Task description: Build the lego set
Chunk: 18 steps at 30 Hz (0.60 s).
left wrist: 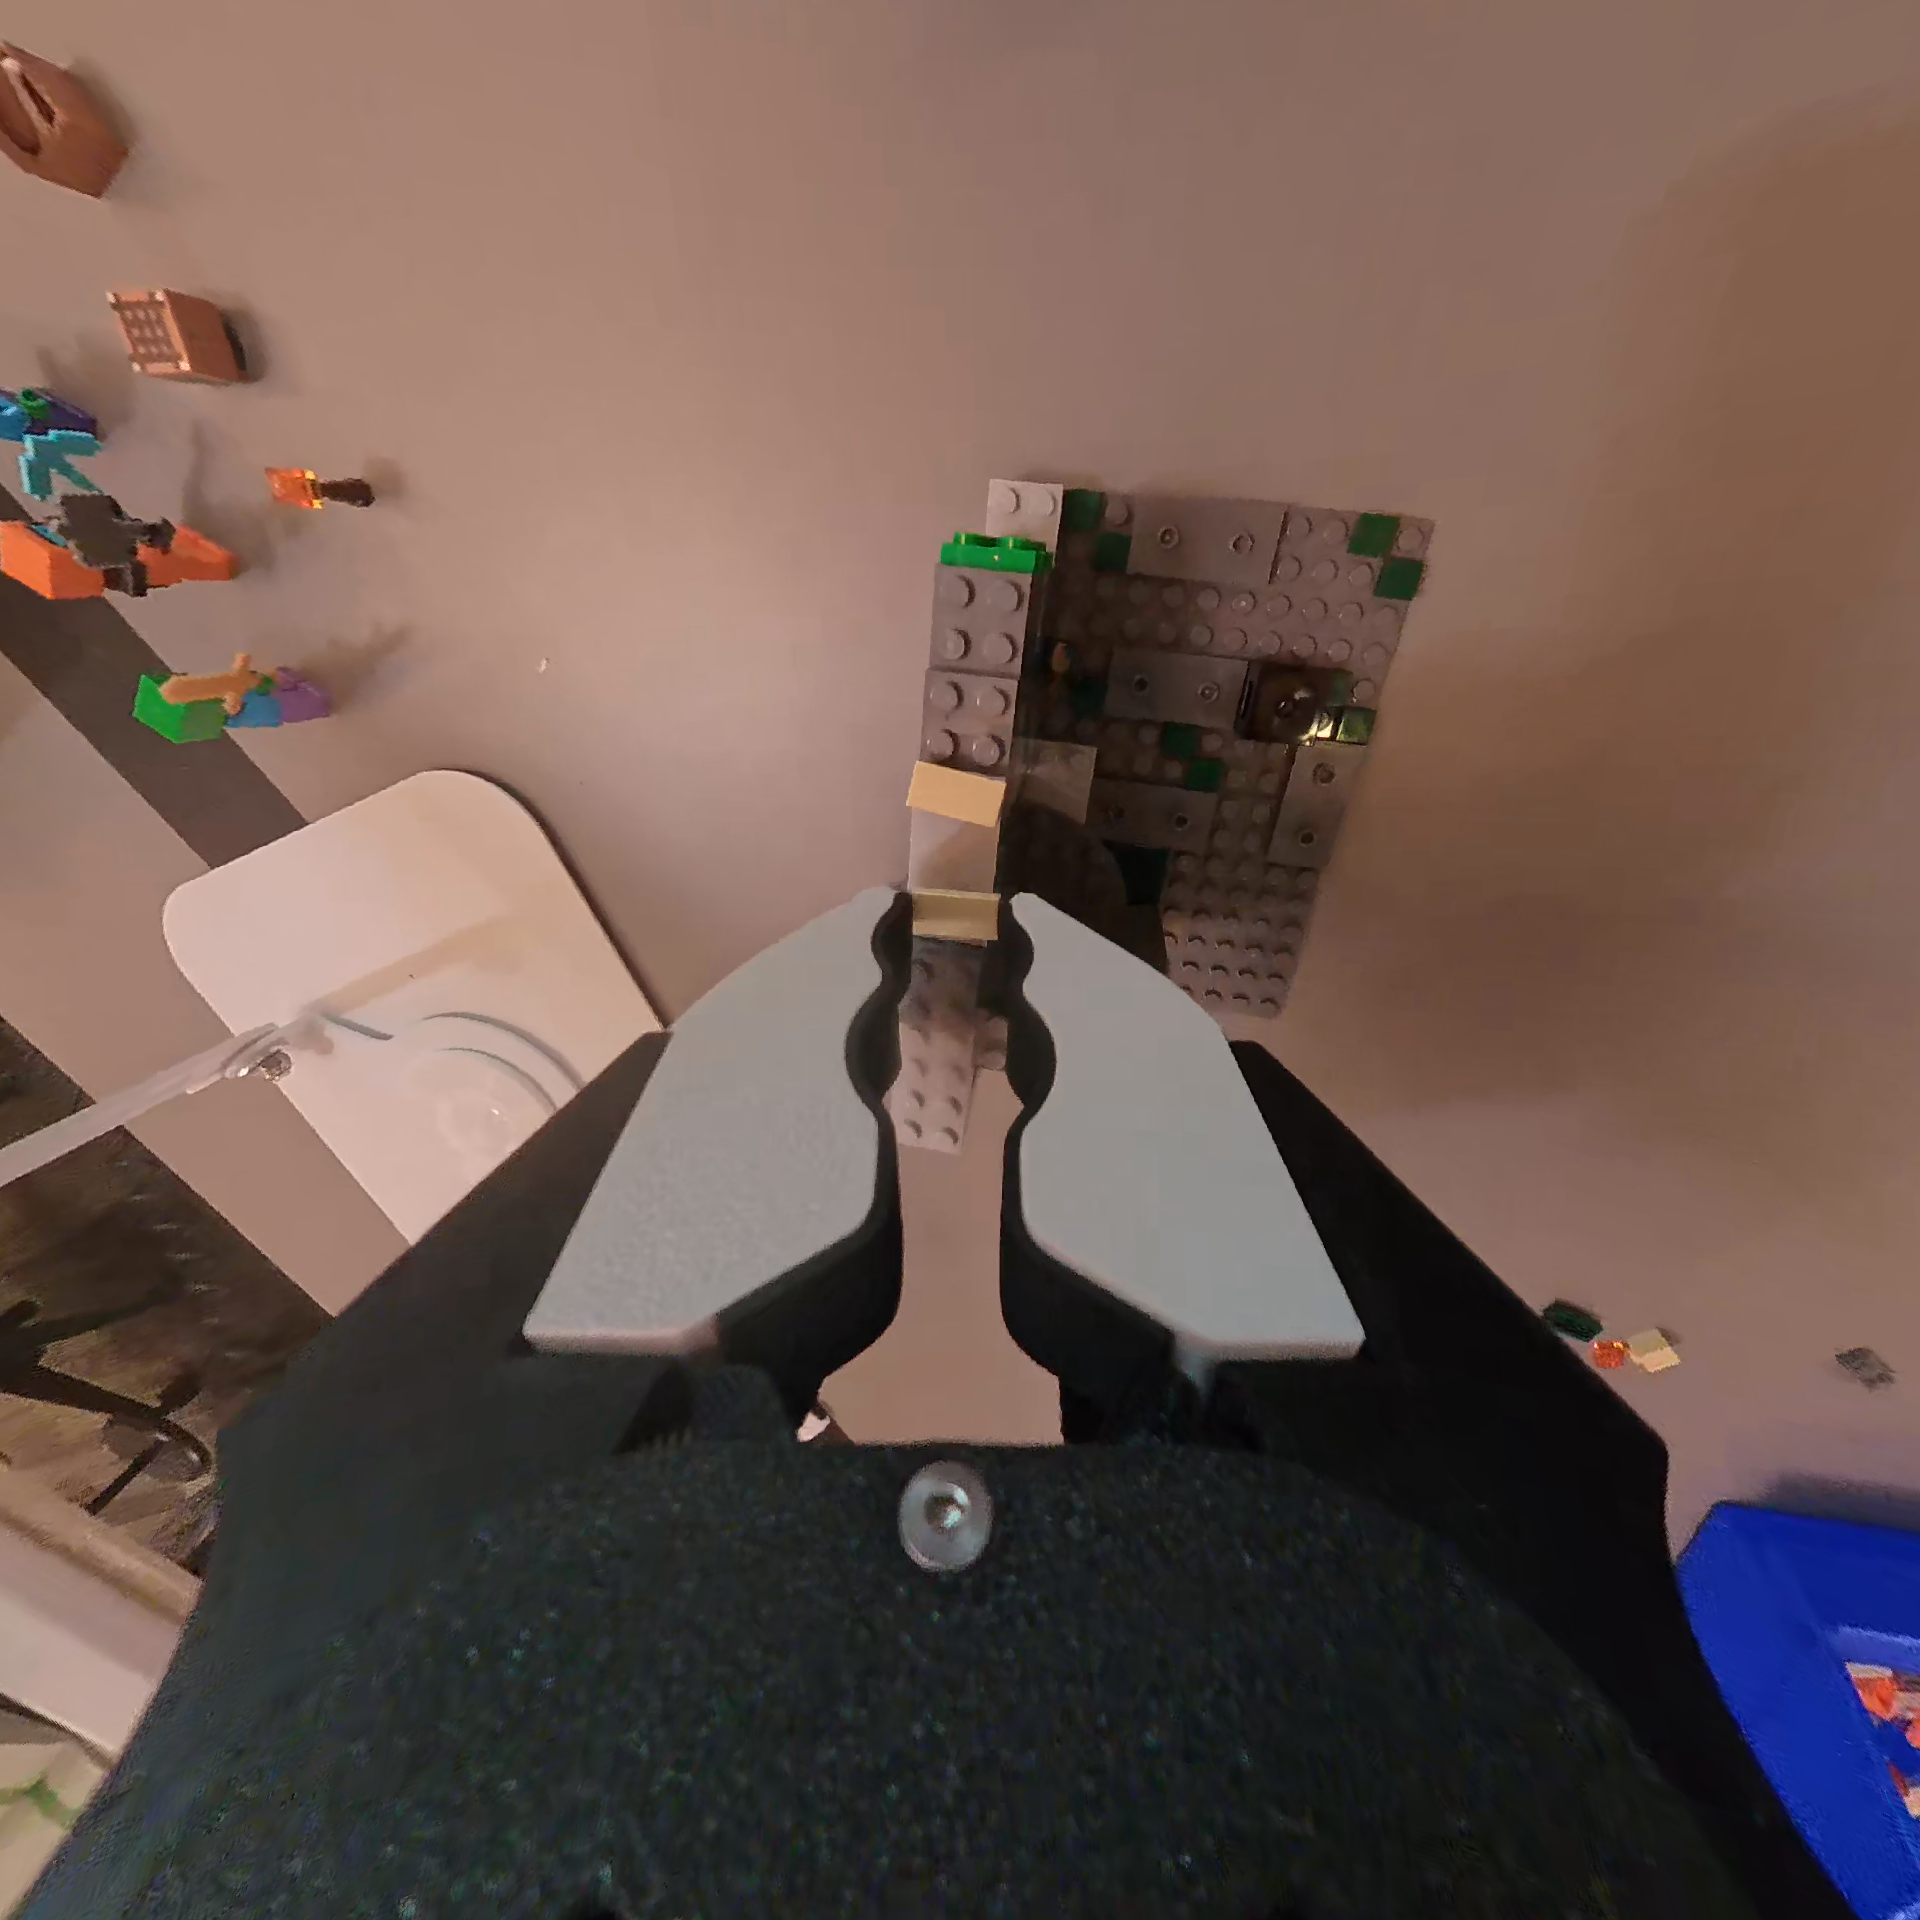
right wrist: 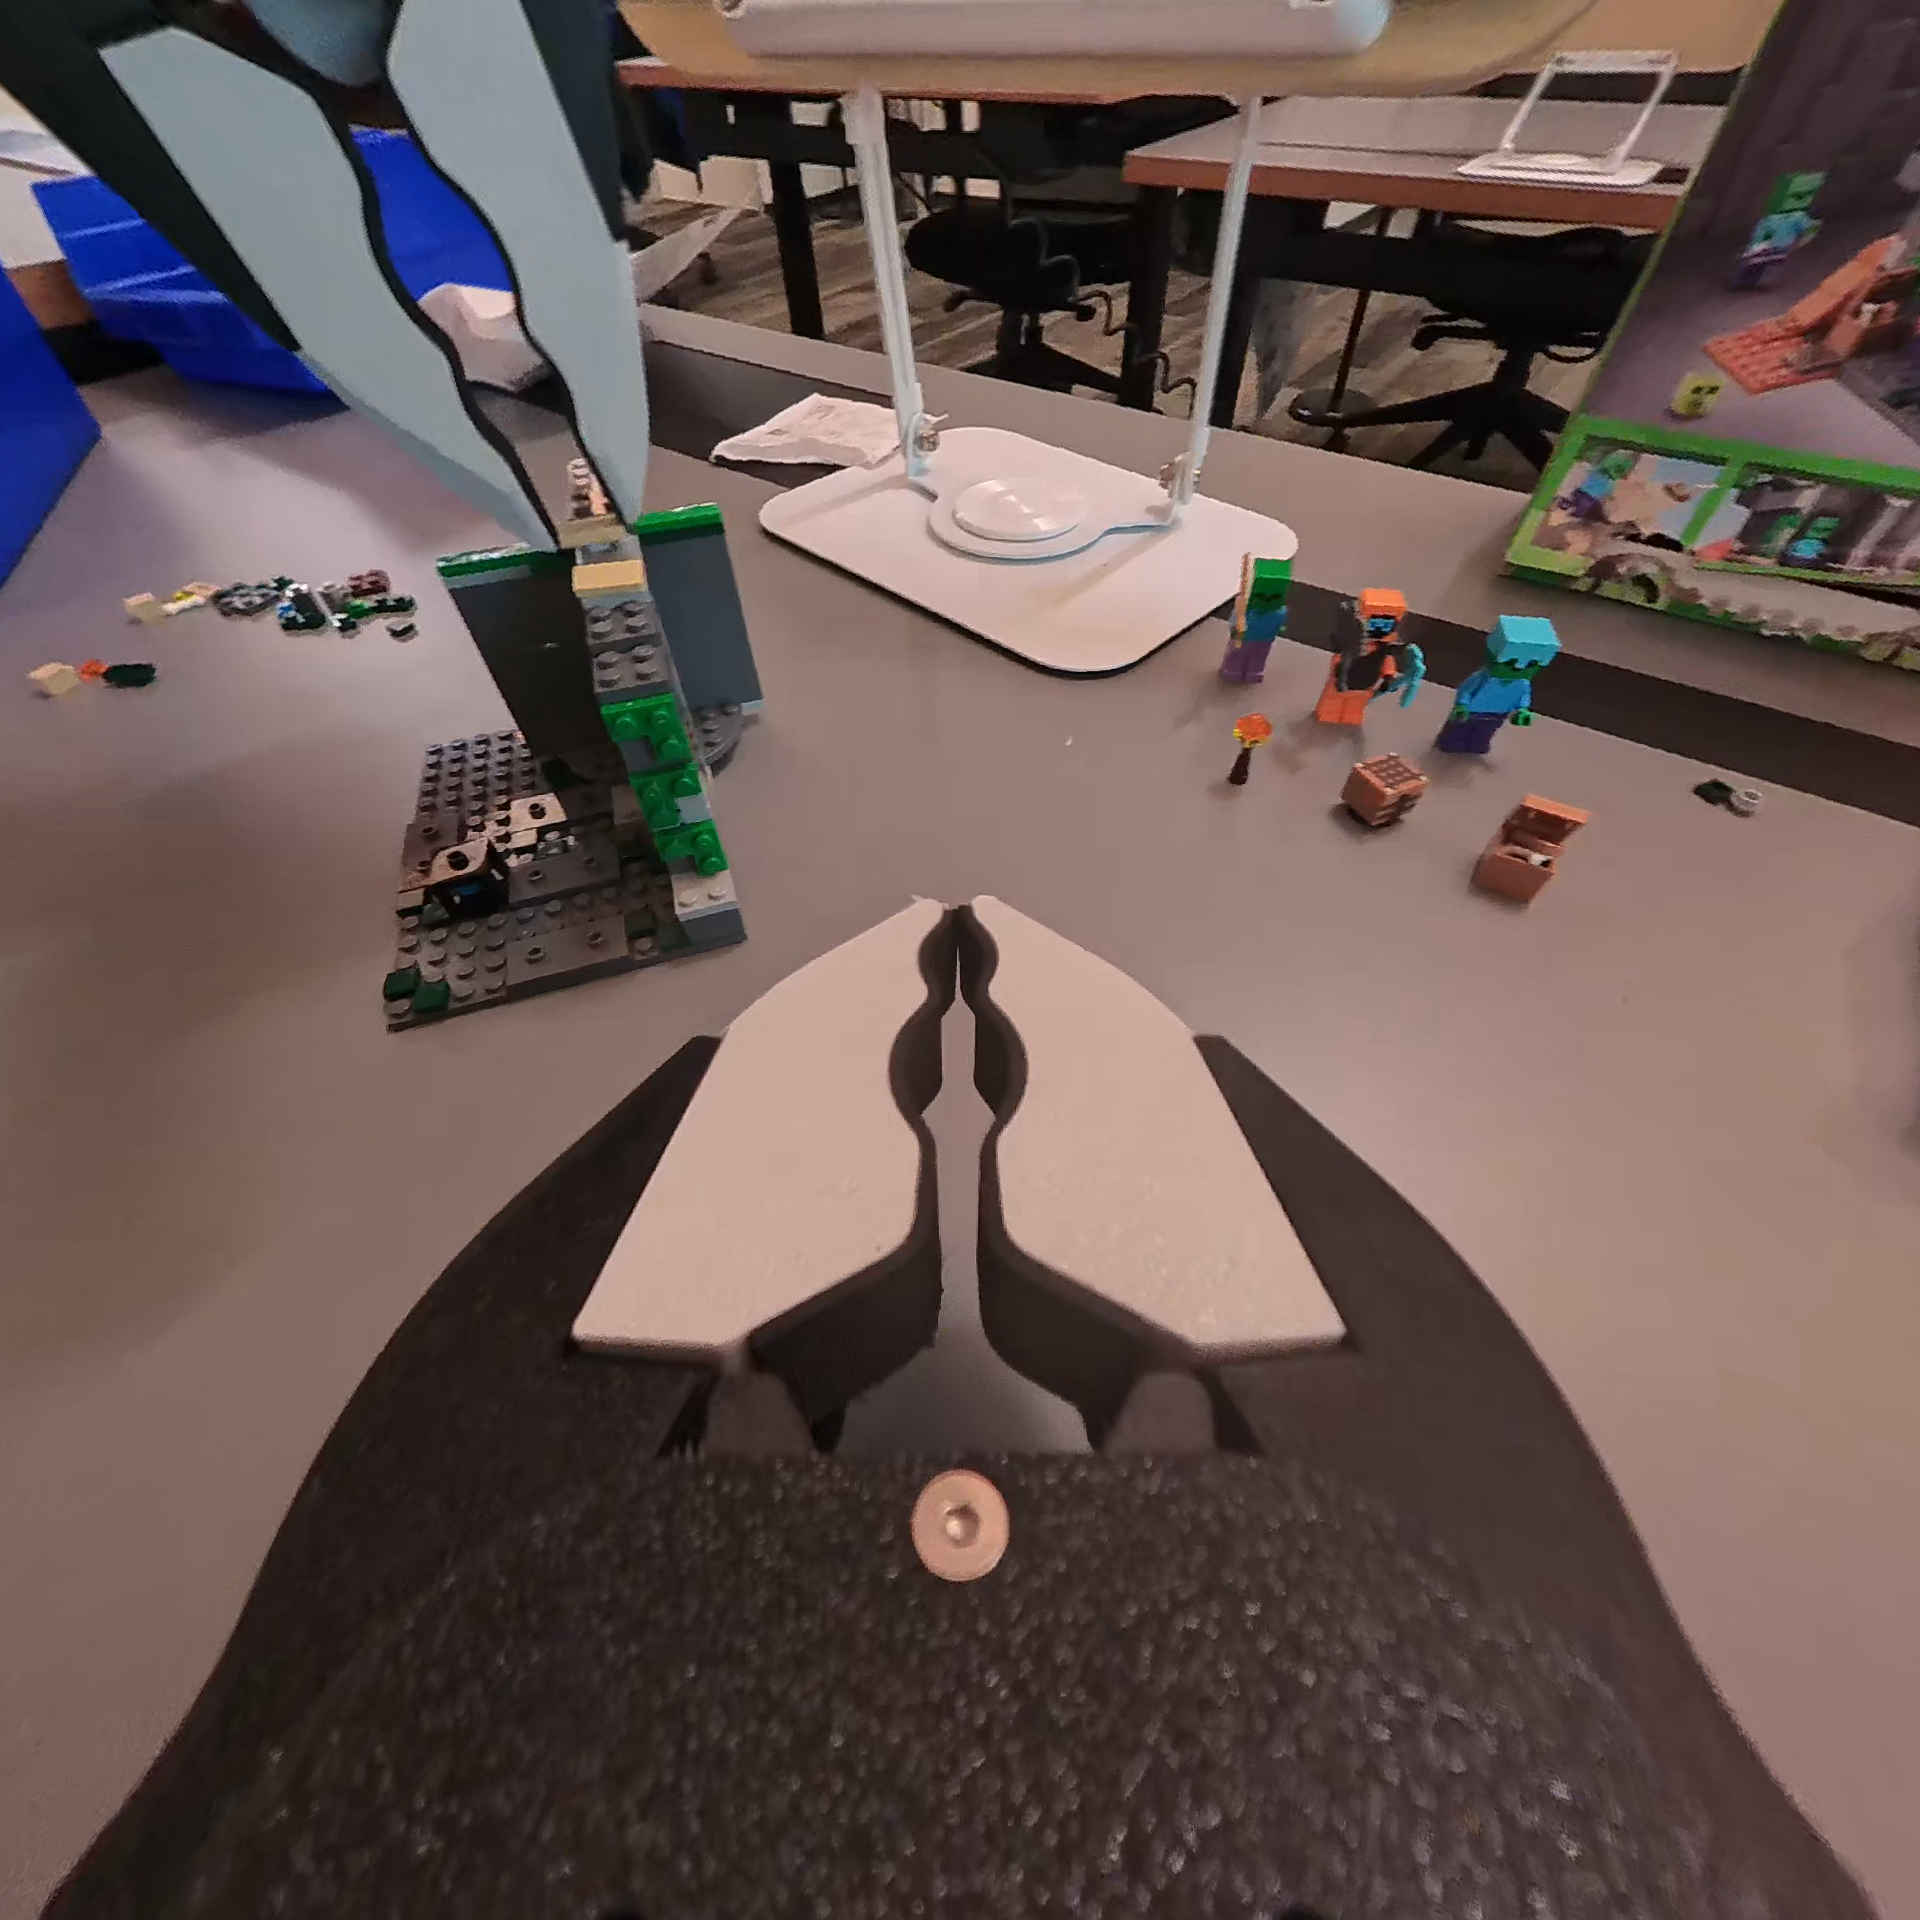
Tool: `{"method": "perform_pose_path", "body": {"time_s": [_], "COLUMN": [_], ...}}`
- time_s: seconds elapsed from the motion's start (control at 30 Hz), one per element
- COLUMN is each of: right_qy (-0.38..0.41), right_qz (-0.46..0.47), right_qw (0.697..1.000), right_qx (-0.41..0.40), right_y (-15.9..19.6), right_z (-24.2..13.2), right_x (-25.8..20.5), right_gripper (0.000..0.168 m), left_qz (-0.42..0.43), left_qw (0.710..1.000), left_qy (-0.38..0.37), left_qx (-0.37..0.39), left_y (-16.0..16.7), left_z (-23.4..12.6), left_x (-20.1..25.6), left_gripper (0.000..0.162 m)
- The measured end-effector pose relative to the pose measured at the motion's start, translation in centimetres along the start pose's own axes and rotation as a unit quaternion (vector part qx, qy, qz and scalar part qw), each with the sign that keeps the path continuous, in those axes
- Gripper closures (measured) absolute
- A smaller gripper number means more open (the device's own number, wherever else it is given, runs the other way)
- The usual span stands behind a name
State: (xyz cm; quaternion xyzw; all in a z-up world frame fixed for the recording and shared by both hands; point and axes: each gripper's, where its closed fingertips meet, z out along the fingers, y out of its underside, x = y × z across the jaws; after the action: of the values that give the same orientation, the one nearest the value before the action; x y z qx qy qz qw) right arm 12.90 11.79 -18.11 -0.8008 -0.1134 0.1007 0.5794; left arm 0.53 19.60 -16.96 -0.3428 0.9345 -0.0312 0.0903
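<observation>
The lego build is a grey studded baseplate with green bits and a tall grey and green wall at one edge. In the left wrist view I look down on it. My left gripper is shut on a small tan brick at the top of the wall, just behind a second tan brick. In the right wrist view the build stands at the left, with my left gripper pinching the wall top. My right gripper is shut and empty, over bare table to the right of the baseplate.
Three minifigures, a torch, a brown crafting block and a brown chest stand to the right. A white stand base sits behind, the set box far right. Loose small pieces and blue bins are at the left. Measured from the fingertips, the brown crafting block is 15 cm or so from the right gripper and 20 cm from the left. Look for it in the left wrist view too.
</observation>
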Motion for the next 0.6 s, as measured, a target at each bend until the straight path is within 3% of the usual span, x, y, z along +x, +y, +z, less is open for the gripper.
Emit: {"method": "perform_pose_path", "body": {"time_s": [0.6], "right_qy": [-0.015], "right_qz": [-0.004], "right_qw": [1.0], "right_qx": [0.001], "right_y": [0.08], "right_z": [0.09], "right_x": [-0.52], "right_gripper": [0.168], "left_qz": [0.022], "left_qw": [0.999], "left_qy": [0.008], "left_qx": [-0.025], "left_y": [0.9], "left_z": [0.53], "left_x": [0.04], "left_gripper": [0.145]}}
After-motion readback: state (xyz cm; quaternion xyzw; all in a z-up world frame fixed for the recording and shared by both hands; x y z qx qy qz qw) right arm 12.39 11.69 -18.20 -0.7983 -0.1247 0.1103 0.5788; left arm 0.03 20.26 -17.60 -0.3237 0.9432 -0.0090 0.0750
